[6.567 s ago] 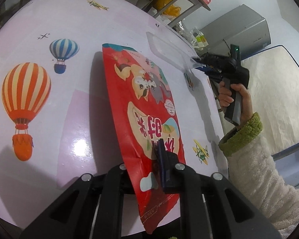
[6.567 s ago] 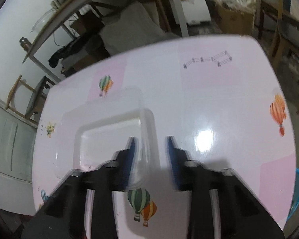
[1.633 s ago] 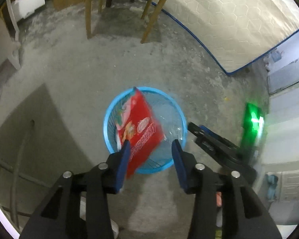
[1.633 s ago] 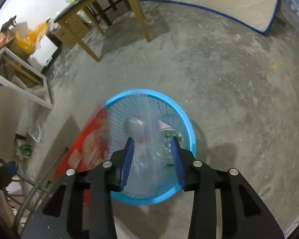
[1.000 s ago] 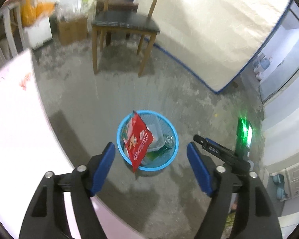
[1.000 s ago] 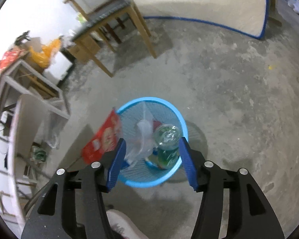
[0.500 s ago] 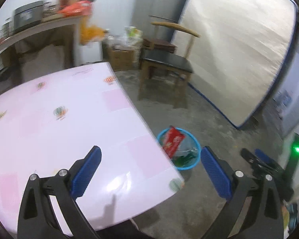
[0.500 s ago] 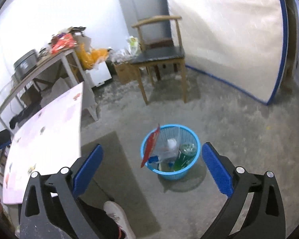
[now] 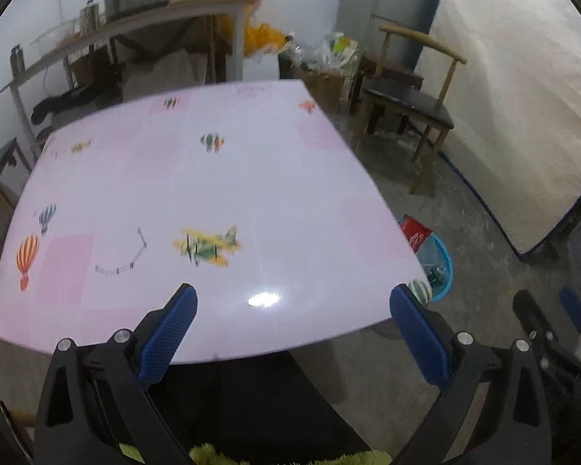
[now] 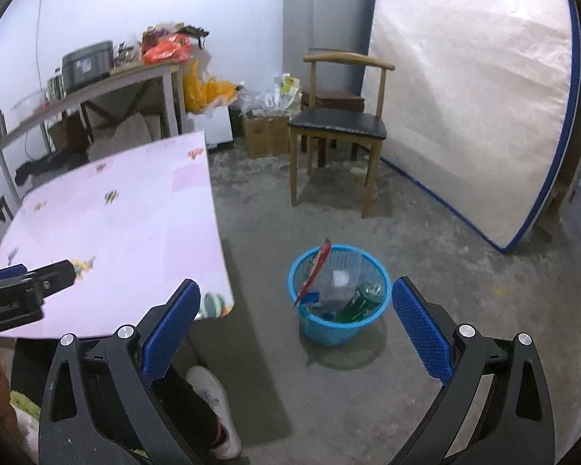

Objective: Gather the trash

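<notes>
Trash — red bag point(image 10: 317, 268), green bottle point(image 10: 358, 300) — inside blue basket point(image 10: 331, 329).

Left wrist view looks down over the table point(image 9: 251, 193); right faces the floor; both share the basket point(image 10: 339, 325).

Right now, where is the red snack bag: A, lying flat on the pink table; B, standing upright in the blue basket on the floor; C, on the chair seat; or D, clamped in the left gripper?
B: the red snack bag stands on edge inside the blue basket on the floor, poking above the rim.
</notes>
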`<action>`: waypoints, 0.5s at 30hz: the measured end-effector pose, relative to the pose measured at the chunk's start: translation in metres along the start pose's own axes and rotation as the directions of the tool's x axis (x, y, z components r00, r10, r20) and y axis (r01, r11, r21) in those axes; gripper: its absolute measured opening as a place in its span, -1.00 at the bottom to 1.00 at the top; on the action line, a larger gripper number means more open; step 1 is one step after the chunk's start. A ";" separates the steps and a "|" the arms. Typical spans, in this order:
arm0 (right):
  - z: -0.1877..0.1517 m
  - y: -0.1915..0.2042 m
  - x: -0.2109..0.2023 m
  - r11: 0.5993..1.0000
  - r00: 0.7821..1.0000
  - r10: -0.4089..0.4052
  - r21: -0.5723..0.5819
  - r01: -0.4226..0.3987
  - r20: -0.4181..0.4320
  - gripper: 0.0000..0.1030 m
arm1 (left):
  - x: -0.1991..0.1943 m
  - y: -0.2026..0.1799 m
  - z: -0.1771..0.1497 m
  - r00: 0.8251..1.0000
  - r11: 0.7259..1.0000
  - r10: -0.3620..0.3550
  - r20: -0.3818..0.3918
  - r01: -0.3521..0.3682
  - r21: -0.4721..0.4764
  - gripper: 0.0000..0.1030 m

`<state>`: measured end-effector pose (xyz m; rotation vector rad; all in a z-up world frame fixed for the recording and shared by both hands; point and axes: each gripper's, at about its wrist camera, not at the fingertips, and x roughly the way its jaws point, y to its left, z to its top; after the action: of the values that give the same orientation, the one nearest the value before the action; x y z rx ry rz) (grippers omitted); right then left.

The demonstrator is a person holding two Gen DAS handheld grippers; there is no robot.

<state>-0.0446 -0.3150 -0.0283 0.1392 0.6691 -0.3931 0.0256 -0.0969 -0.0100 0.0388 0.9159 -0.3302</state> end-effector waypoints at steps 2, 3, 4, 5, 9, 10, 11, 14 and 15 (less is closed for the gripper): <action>-0.005 0.005 -0.002 1.000 0.999 -0.017 -0.006 0.017 -0.033 0.85 | 0.000 0.003 -0.007 1.000 1.000 0.001 -0.018 -0.002 -0.026 0.89; -0.007 0.005 0.000 1.000 0.999 -0.020 -0.008 0.019 -0.048 0.85 | 0.002 0.002 -0.009 1.000 0.999 0.002 -0.030 -0.003 -0.032 0.89; -0.009 0.007 0.001 1.000 0.998 -0.026 -0.011 0.026 -0.060 0.85 | 0.003 0.002 -0.009 0.999 0.999 0.001 -0.038 -0.003 -0.036 0.89; -0.011 0.009 0.001 0.999 0.997 -0.033 -0.015 0.032 -0.066 0.85 | 0.004 0.001 -0.011 0.999 0.999 0.001 -0.045 -0.003 -0.040 0.89; -0.013 0.008 0.002 0.998 0.995 -0.057 -0.020 0.055 -0.083 0.85 | 0.007 -0.003 -0.011 0.998 0.999 0.012 -0.060 -0.014 -0.033 0.89; -0.014 0.009 0.003 0.998 0.995 -0.059 -0.019 0.058 -0.086 0.85 | 0.006 -0.004 -0.012 0.998 0.999 0.018 -0.061 -0.020 -0.031 0.89; -0.014 0.009 0.004 0.998 0.994 -0.064 -0.017 0.063 -0.091 0.85 | 0.006 -0.005 -0.013 0.998 0.999 0.019 -0.061 -0.021 -0.028 0.89; -0.017 0.010 0.003 0.997 0.993 -0.073 -0.017 0.071 -0.096 0.85 | 0.005 -0.008 -0.014 0.998 0.999 0.032 -0.057 -0.033 -0.016 0.89; -0.018 0.010 0.003 0.997 0.992 -0.075 -0.017 0.073 -0.099 0.85 | 0.005 -0.009 -0.014 0.998 0.999 0.037 -0.057 -0.037 -0.012 0.89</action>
<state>-0.0487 -0.3018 -0.0440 0.1222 0.7765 -0.4552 0.0149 -0.1046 -0.0211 0.0530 0.9720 -0.2898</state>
